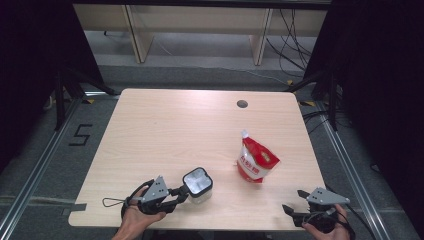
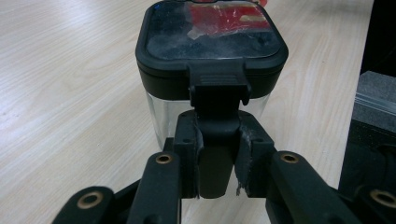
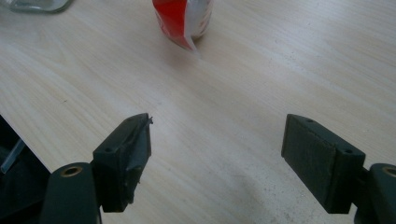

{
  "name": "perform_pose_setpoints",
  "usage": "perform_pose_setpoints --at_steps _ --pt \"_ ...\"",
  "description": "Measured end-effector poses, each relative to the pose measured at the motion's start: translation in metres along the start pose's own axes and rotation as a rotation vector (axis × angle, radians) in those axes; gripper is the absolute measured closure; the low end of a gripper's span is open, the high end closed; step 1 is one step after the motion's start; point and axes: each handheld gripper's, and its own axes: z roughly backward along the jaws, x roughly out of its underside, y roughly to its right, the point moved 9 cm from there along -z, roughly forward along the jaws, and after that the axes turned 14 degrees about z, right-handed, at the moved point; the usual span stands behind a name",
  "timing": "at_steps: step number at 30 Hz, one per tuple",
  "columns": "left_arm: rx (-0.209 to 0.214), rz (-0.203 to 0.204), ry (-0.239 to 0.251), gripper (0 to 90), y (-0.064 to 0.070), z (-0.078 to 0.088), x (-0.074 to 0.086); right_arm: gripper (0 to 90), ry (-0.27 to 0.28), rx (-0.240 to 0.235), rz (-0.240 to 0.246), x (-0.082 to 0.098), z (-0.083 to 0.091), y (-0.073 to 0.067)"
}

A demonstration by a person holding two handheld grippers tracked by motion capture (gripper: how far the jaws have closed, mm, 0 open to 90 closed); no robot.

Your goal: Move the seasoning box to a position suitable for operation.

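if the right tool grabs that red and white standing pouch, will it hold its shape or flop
The red and white stand-up pouch looks like soft film, so it would probably crumple under a squeeze. It stands on a narrow base with a tall spouted top, so a sideways nudge may well tip it. Its glossy skin might slip in the pads.

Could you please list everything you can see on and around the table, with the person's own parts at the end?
Container: one, clear body with black lid and front latch, near left part of the table.
Pouch: one, red and white with a spout, standing right of centre.
Table: one, light wood, with a round hole near the far edge.
Cables: several, dark, on the floor beyond the table.
Number marking: one, black, on the floor left of the table.
Left tongs: one, black, closed on the container's latch tab.
Right tongs: one, black, open over the table's near right edge.
Hands: two, at the bottom edge, each holding tongs.
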Motion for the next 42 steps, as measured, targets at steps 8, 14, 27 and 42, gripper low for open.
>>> perform_pose_setpoints --at_steps 8,14,27,42 --pt "0.050 -0.039 -0.004 72.0 0.003 -0.005 -0.004 24.9 0.003 0.006 0.006 -0.001 -0.001 -0.001" --pt "0.105 -0.061 -0.022 71.9 0.016 -0.019 -0.006 24.9 0.000 0.027 0.007 -0.001 0.000 0.000" --pt "0.181 -0.113 -0.036 71.9 0.019 -0.024 -0.008 24.8 -0.002 0.025 0.014 -0.001 -0.002 -0.001" --pt "0.195 -0.119 -0.066 64.6 0.019 -0.025 -0.007 24.8 0.004 0.024 0.031 0.001 -0.002 0.001"
